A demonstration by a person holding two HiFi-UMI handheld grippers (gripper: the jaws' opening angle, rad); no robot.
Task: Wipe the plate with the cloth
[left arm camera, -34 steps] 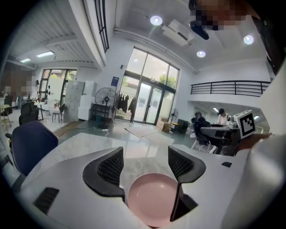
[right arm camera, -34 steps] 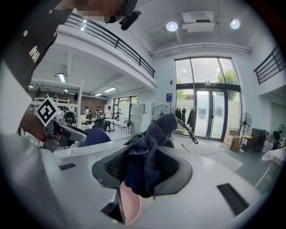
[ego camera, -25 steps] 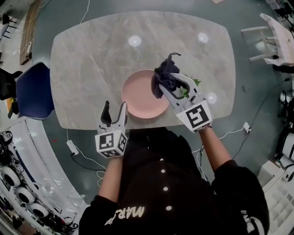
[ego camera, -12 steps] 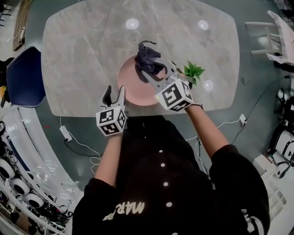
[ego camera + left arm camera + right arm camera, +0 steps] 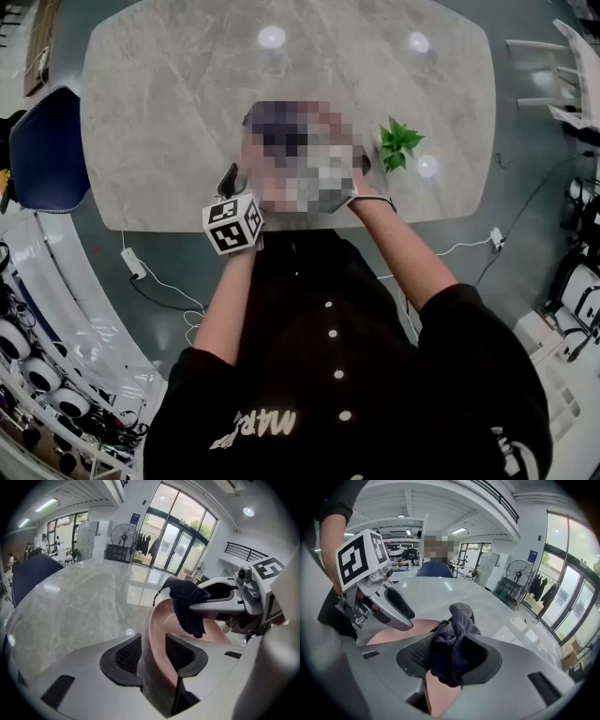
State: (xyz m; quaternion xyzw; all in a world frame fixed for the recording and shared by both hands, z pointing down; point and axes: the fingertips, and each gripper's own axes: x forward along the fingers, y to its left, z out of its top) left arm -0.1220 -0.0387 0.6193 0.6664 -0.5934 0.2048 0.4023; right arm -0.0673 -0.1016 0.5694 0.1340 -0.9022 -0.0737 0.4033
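Observation:
A pink plate (image 5: 161, 630) lies on the marble table (image 5: 169, 112); in the head view a mosaic patch hides it. My left gripper (image 5: 152, 640) straddles the plate's near rim. Its jaws are closing, and a thin gap still shows beside one pad. My right gripper (image 5: 450, 641) is shut on a dark grey cloth (image 5: 457, 620) and holds it just above the plate's inside (image 5: 393, 632). From the left gripper view, the cloth (image 5: 187, 606) hangs from the right gripper's fingers (image 5: 220, 604) over the plate.
A small green plant (image 5: 398, 145) stands on the table to the right of the plate. A blue chair (image 5: 42, 150) sits at the table's left end and a white chair (image 5: 562, 66) at the far right. Cables lie on the floor.
Both grippers have come down to the plate. The right one carried the cloth left and lower over it. The left one went from the table's edge to the plate's rim, and its jaws narrowed.

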